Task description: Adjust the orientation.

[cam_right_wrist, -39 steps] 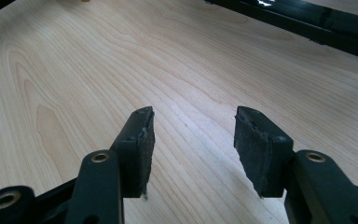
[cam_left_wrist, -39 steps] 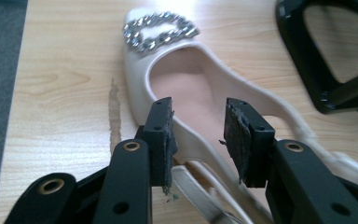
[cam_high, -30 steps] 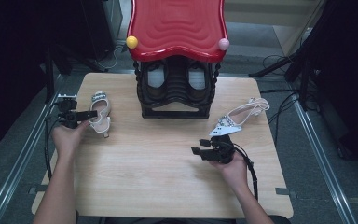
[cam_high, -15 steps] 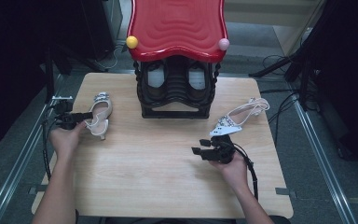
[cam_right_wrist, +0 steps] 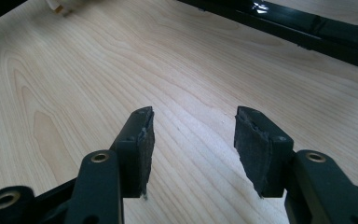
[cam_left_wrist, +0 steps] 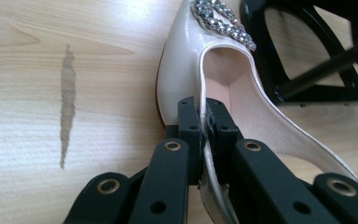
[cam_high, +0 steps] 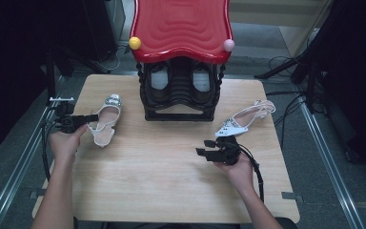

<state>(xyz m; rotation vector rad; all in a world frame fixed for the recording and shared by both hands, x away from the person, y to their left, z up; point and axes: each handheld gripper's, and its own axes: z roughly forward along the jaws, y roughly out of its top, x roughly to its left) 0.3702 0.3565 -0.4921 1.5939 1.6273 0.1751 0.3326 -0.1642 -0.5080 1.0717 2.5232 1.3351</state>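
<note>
Closed almost fully, the fingers point(cam_left_wrist: 189, 130) of the left gripper point(cam_left_wrist: 206, 109), pinching the thin side wall of the pale shoe point(cam_left_wrist: 182, 70) between the pads, one pad outside the leather and the other inside the opening. Gripped at the rim, probably because that edge is the only part thin enough to fit between pads set this narrow, and firm enough to lift or drag the shoe by. Lying on its sole on the table point(cam_left_wrist: 37, 93), jewelled toe pointing away from the pads and toward the black foot of the rack point(cam_left_wrist: 307, 70) just beyond.

Seen from the high view: left gripper point(cam_high: 93, 118) reaching in level from the table's left edge, pale shoe point(cam_high: 106, 121) beside the rack's left side, apart from it. No lift to be seen; sole seemingly on the wood.

Spread well apart, the fingers of the right gripper point(cam_right_wrist: 191, 135), nothing between them but bare wood. Held low over the table's right half point(cam_high: 205, 147), probably waiting its turn. Just beyond it, near the back of the hand, a second shoe point(cam_high: 245, 119) lying slanted beside the rack point(cam_high: 180, 95), untouched.

Likely aim: both shoes up onto the rack.
</note>
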